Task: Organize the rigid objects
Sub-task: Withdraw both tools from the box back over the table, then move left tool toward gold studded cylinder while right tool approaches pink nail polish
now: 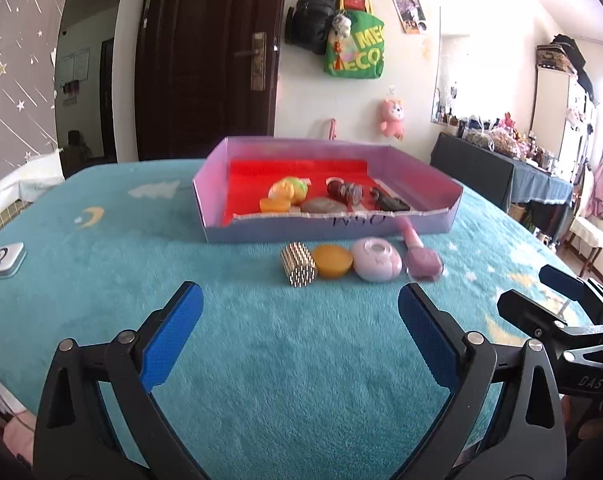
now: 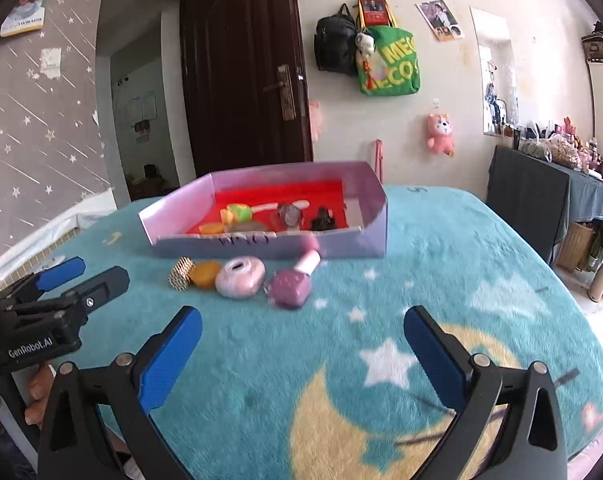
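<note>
A shallow lilac box (image 1: pixel 325 230) (image 2: pixel 261 248) with a red floor holds several small toys. In front of it on the teal blanket lie a gold studded cylinder (image 1: pixel 298 264) (image 2: pixel 180 273), an orange dome (image 1: pixel 333 261) (image 2: pixel 205 274), a pale pink round case (image 1: pixel 376 260) (image 2: pixel 240 276) and a purple bottle (image 1: pixel 423 263) (image 2: pixel 291 289) with a pink cap. My left gripper (image 1: pixel 299 320) (image 2: pixel 83 274) is open, short of the row, nothing between its blue pads. My right gripper (image 2: pixel 303 338) (image 1: pixel 541 286) is open too, near the bottle.
A white tin (image 1: pixel 1 260) lies at the blanket's left edge. Bags and a pink plush hang on the wall behind, beside a dark door. A cluttered dark sideboard (image 2: pixel 541 192) stands at the right. A hand (image 2: pixel 41 392) holds the left gripper.
</note>
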Action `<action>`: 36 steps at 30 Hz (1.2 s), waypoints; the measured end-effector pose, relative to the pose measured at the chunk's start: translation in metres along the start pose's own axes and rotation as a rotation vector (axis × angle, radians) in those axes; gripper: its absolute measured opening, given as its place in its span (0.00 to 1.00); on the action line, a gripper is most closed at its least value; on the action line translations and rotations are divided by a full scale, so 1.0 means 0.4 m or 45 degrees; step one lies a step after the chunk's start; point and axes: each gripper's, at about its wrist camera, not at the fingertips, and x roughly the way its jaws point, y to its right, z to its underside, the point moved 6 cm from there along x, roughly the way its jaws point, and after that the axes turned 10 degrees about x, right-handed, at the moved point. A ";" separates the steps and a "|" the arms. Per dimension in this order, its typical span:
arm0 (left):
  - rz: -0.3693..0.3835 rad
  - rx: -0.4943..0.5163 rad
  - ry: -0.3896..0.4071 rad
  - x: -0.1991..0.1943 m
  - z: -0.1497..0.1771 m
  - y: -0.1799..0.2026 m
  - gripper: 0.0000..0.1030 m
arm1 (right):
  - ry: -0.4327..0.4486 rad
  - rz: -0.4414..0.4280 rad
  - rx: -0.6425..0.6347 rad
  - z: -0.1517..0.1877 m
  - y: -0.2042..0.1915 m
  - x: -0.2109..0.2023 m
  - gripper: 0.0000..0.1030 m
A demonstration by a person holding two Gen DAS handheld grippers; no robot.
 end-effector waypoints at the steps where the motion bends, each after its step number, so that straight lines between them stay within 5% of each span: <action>1: 0.002 -0.001 -0.005 0.002 0.005 0.001 0.97 | -0.003 0.012 0.002 0.007 0.003 0.002 1.00; 18: -0.009 0.019 -0.080 0.032 0.061 0.008 0.97 | -0.076 0.037 0.099 0.070 0.055 0.028 1.00; 36: -0.013 0.003 -0.107 0.061 0.018 -0.016 0.97 | -0.107 0.006 0.069 0.046 0.025 0.054 1.00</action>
